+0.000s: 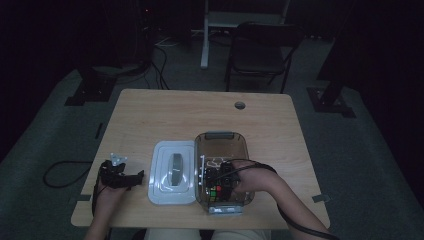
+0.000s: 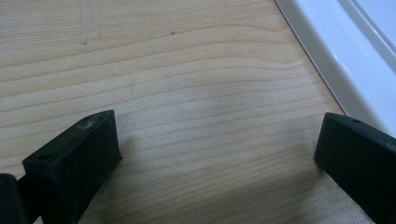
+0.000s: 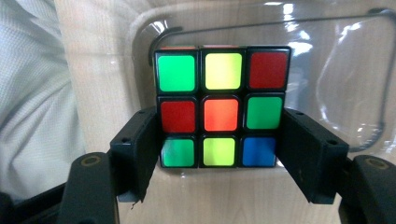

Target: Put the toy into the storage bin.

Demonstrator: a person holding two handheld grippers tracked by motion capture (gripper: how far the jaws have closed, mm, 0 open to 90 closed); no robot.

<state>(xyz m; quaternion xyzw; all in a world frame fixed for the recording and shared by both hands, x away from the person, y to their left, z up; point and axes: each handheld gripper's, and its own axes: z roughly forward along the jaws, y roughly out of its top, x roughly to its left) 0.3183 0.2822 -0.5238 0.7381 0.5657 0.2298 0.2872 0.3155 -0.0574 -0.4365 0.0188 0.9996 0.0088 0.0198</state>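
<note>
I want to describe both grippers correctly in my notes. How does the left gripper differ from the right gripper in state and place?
The left gripper has its jaws wide apart with nothing between them; the right gripper has its jaws against both sides of a Rubik's cube. The left gripper rests over bare wooden table beside the white lid; the right gripper is inside the clear container. Both have black jaws, each held in a hand.
</note>
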